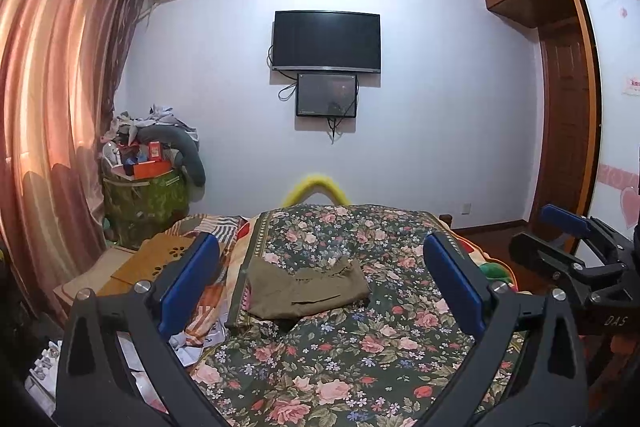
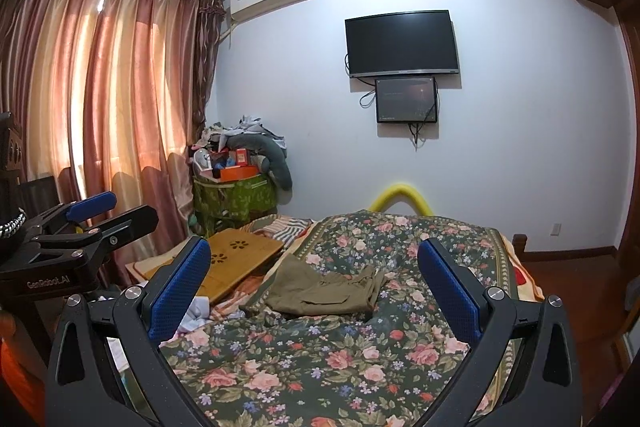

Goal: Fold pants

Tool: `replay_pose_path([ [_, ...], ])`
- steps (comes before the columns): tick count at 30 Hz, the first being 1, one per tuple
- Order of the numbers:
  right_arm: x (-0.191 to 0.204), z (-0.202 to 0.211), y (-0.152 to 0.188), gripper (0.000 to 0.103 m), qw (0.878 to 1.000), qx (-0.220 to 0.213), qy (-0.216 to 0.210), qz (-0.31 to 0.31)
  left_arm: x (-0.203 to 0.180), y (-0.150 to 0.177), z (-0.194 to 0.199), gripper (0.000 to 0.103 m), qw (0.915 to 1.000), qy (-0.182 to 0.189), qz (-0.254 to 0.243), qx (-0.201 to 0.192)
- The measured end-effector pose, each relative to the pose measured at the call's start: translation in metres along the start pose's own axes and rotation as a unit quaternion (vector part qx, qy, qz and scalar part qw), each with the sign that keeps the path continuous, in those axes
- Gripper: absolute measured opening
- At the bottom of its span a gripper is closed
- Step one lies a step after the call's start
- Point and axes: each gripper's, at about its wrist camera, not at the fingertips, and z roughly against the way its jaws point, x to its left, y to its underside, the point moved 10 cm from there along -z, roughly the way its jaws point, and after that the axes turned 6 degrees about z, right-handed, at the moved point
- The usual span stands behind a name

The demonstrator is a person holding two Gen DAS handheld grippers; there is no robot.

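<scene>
Olive-brown pants [image 1: 306, 289] lie folded in a compact bundle on the floral bedspread [image 1: 340, 359], toward the far half of the bed. They also show in the right wrist view [image 2: 324, 293]. My left gripper [image 1: 320, 279] is open and empty, held above the near part of the bed, well short of the pants. My right gripper [image 2: 314, 283] is open and empty too, at a similar distance. The right gripper shows at the right edge of the left wrist view [image 1: 576, 243]; the left gripper shows at the left edge of the right wrist view [image 2: 96, 215].
A wooden lap desk [image 2: 236, 259] and crumpled papers [image 1: 192, 343] lie left of the bedspread. A green basket piled with clutter [image 1: 148, 195] stands by the curtains [image 1: 52, 107]. A TV [image 1: 326, 41] hangs on the far wall. A wooden wardrobe [image 1: 560, 87] is at right.
</scene>
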Motion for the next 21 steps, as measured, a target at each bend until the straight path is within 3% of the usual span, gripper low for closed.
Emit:
replay_pose_path([
  [21,-0.0003,0.0047,-0.0015,0.103,1.0,-0.004,-0.003,-0.009,-0.0016,0.0012,-0.0011,0.103,1.0,0.003,0.005,0.002],
])
